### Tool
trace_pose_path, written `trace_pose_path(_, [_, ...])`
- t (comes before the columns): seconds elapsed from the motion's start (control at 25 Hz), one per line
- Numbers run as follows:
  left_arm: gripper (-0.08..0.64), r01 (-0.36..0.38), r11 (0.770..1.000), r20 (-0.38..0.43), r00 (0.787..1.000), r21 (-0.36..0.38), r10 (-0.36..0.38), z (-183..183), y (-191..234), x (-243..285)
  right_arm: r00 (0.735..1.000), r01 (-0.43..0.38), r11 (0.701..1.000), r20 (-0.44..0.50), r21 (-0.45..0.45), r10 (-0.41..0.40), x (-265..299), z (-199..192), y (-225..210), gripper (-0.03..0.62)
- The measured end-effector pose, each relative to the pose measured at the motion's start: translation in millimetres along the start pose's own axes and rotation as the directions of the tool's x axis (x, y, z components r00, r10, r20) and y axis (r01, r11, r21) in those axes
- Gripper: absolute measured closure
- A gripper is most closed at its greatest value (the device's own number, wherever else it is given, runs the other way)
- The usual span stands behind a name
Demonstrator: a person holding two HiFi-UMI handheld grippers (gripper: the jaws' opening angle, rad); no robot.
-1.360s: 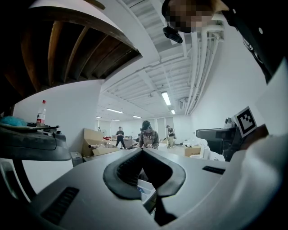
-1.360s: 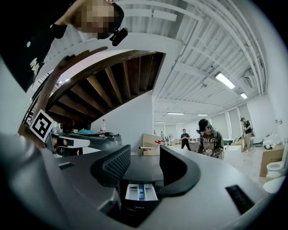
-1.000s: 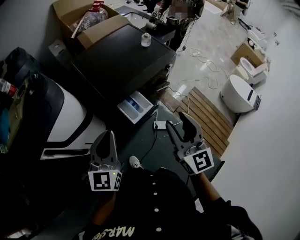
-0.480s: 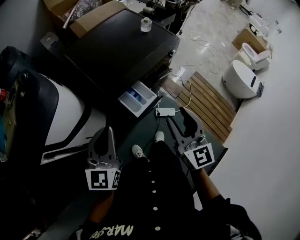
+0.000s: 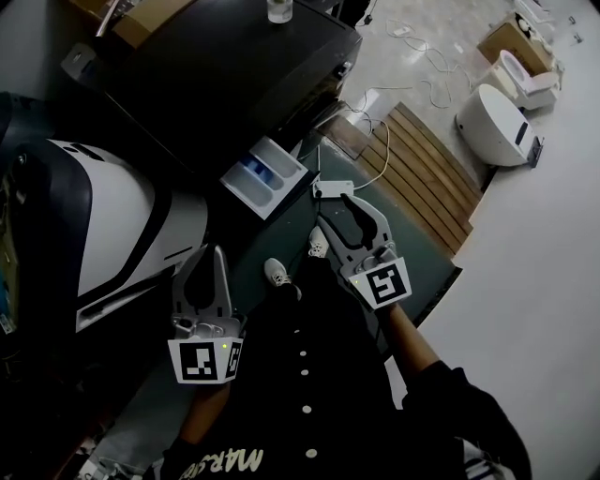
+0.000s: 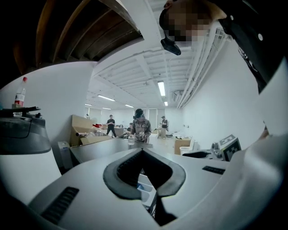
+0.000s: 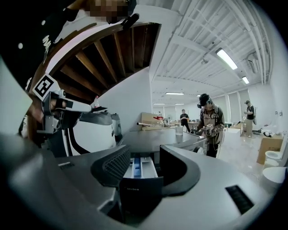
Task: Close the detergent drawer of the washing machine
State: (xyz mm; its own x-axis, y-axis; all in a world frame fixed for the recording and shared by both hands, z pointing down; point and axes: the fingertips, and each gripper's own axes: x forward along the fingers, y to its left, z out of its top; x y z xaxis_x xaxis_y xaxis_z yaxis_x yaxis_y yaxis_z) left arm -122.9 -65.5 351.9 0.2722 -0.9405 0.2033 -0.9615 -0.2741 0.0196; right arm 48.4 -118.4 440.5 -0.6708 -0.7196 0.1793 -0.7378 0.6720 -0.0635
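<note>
The detergent drawer [image 5: 262, 176] stands pulled out of the black washing machine [image 5: 234, 75], its white tray with a blue compartment showing. My right gripper [image 5: 341, 216] is open and points at the drawer from a short way off to the right. In the right gripper view, the drawer's dark front panel [image 7: 137, 191] fills the space between the spread jaws of that gripper [image 7: 139, 157], and I cannot tell whether they touch it. My left gripper [image 5: 210, 267] hangs lower left of the drawer, shut on nothing. In the left gripper view, the tips of that gripper [image 6: 142, 152] meet, with the drawer [image 6: 146, 188] seen past them.
A glass [image 5: 278, 9] stands on the machine's top. A white-and-black appliance [image 5: 103, 225] sits left of the machine. On the floor lie a power strip [image 5: 333, 188] with cables, a wooden slat pallet [image 5: 422, 178] and a white toilet [image 5: 502, 112]. People stand in the background [image 7: 209, 126].
My right gripper has sunk and moved left toward the drawer, still open. The left gripper dropped a little. The machine has slid upward in the head view.
</note>
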Motion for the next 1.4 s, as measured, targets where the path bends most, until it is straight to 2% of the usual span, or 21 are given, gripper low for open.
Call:
trace_pose_path(0.44, [0.557,0.004,1.0,-0.106,0.994,-0.026,-0.007,-32,-11,9,0.989,-0.058,0.998,-0.131,0.032,0.062,33,-79,0,0.407])
trace_pose_path(0.76, [0.557,-0.019,0.999,-0.173,0.985,-0.047,0.011,-51,-13,11,0.963,-0.081,0.995,-0.252,0.061,0.094,50,-134,4,0.407])
trace_pose_path(0.92, [0.557,-0.025,0.998,-0.186,0.982,-0.051,0.015,-53,-14,13,0.953,-0.085,0.996,-0.289,0.032,0.091,57,-147,9,0.405])
trace_pose_path(1.16, [0.557,-0.033,0.998,-0.198,0.98,-0.058,0.02,-57,-13,14,0.942,-0.086,0.996,-0.323,0.037,0.093,64,-170,10,0.403])
trace_pose_path(1.4, [0.557,-0.04,0.996,-0.201,0.979,-0.074,0.024,-58,-14,15,0.935,-0.109,0.994,-0.339,0.015,0.107,71,-171,12,0.4])
